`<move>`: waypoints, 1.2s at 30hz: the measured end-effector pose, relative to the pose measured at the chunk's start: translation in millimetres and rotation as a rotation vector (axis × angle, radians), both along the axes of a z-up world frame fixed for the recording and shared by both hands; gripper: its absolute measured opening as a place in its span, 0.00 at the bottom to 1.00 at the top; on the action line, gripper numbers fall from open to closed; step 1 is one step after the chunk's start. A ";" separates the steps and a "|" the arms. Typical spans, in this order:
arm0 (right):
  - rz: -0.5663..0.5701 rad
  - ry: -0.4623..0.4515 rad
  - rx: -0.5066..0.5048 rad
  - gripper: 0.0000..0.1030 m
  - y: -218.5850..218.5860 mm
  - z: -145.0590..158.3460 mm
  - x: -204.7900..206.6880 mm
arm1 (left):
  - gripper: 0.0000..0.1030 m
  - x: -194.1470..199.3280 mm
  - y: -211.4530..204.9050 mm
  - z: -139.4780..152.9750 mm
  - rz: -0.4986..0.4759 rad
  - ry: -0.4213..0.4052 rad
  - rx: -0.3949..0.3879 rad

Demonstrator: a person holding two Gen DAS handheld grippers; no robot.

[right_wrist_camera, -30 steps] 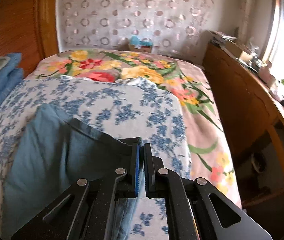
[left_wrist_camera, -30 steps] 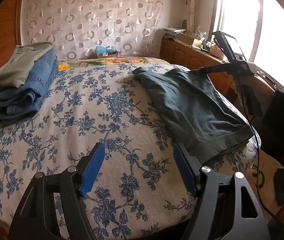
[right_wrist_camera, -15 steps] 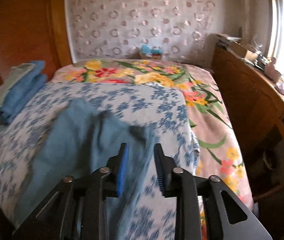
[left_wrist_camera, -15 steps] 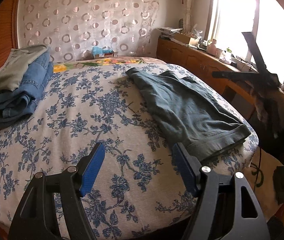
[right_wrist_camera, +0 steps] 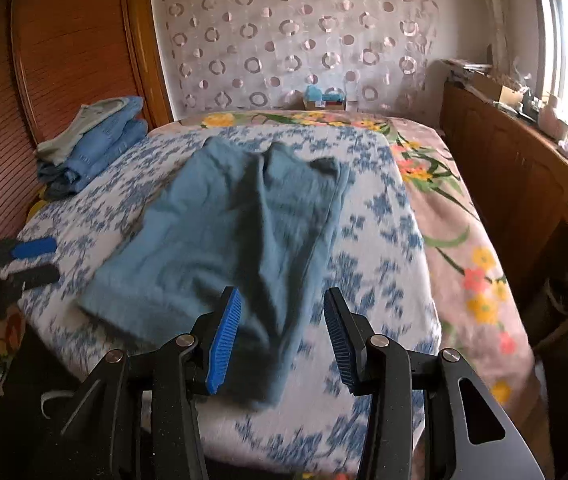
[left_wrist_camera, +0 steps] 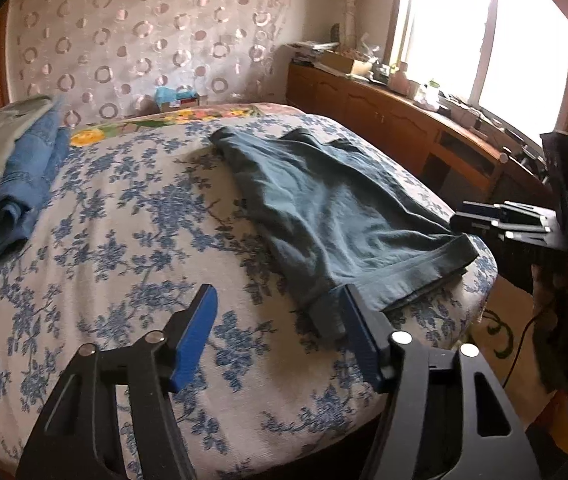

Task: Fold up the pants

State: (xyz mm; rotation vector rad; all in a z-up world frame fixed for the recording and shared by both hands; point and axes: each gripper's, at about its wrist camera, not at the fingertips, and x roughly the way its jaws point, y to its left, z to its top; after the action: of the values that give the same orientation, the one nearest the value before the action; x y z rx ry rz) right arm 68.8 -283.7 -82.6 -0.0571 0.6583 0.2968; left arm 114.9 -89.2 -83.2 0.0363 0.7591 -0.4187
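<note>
The teal-blue pants (left_wrist_camera: 336, 204) lie flat on the blue-flowered bed cover (left_wrist_camera: 123, 240), folded lengthwise, hem end near the bed's foot edge; they also show in the right wrist view (right_wrist_camera: 227, 232). My left gripper (left_wrist_camera: 279, 336) is open and empty, low over the cover, its right finger beside the hem corner. My right gripper (right_wrist_camera: 281, 336) is open and empty, above the foot end of the pants. It shows from the side in the left wrist view (left_wrist_camera: 464, 220), and the left gripper shows in the right wrist view (right_wrist_camera: 35, 260).
A stack of folded jeans and a grey garment (left_wrist_camera: 7, 176) lies at the bed's left by the wooden headboard (right_wrist_camera: 63, 60). A wooden sideboard (left_wrist_camera: 404, 128) with clutter runs under the window on the right. A tissue box (right_wrist_camera: 324, 98) sits at the far end.
My right gripper let go of the pants' edge, opened wide and pulled back toward the foot of the bed. The left gripper stayed open and shifted slightly toward the hem.
</note>
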 end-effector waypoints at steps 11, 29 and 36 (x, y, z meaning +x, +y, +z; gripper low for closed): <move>-0.018 -0.015 0.041 0.44 -5.7 -2.9 -35.0 | 0.42 14.1 -31.9 -4.1 -0.074 0.062 0.019; -0.027 -0.017 0.090 0.30 0.6 -11.0 -41.3 | 0.14 -5.2 -28.1 -11.1 -0.073 0.092 0.015; -0.047 0.008 0.098 0.30 5.5 -17.4 -35.5 | 0.14 -0.6 -29.6 -21.8 -0.055 0.115 0.035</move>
State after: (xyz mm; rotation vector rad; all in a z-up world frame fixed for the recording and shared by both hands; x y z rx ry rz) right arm 33.3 -278.2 -100.0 0.0535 0.6510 0.2838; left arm 114.3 -118.9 -105.0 0.0664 0.8798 -0.4633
